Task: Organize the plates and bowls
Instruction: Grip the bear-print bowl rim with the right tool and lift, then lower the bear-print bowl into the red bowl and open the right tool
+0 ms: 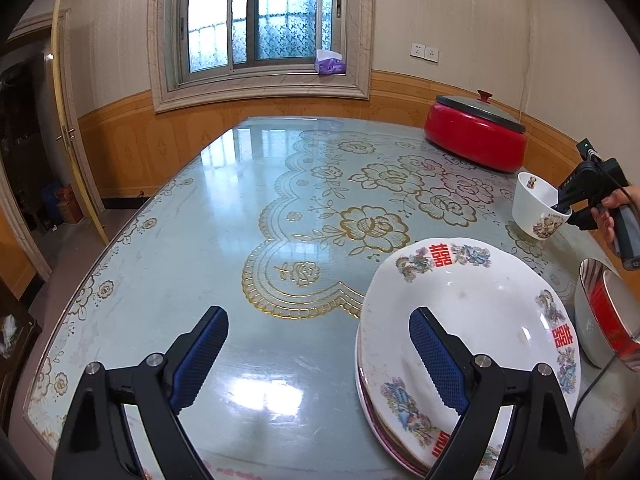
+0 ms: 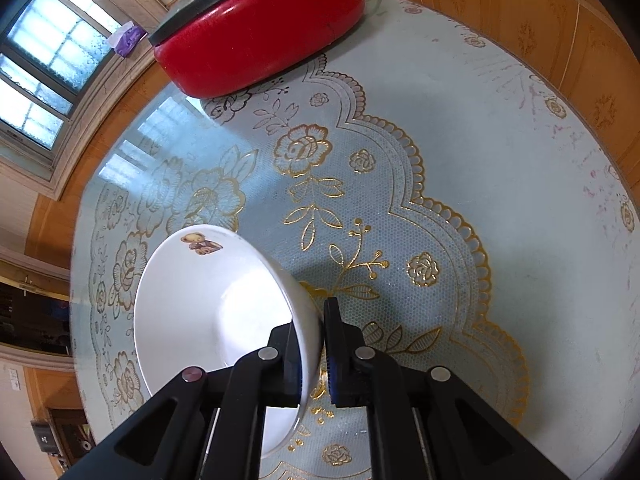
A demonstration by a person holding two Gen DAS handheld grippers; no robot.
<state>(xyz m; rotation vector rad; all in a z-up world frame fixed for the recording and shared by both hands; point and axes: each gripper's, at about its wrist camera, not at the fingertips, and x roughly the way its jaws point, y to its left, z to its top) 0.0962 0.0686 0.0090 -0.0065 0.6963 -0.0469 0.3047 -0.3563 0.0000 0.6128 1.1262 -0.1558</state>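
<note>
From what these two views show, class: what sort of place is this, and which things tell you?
Most likely a home dining room. A large table under a floral cloth carries stacked plates and a red lidded cooker, and the right gripper holds a teddy-bear bowl. A window and wood panelling surround it.

A glass-topped table (image 1: 248,200) carries everything, its pale blue cover printed with gold flowers and scalloped lace borders under the glass. Window light reflects off the glossy top ahead of the left gripper (image 1: 318,354). A stack of plates (image 1: 472,320) with red characters and painted birds lies on the table just right of that gripper, partly under its right finger. Further right, at the edge of the view, rests a bowl (image 1: 600,316) with a red inner band. A red lidded pot (image 1: 476,136) sits at the far right end, well ahead of both grippers, its cord trailing off behind.
</note>
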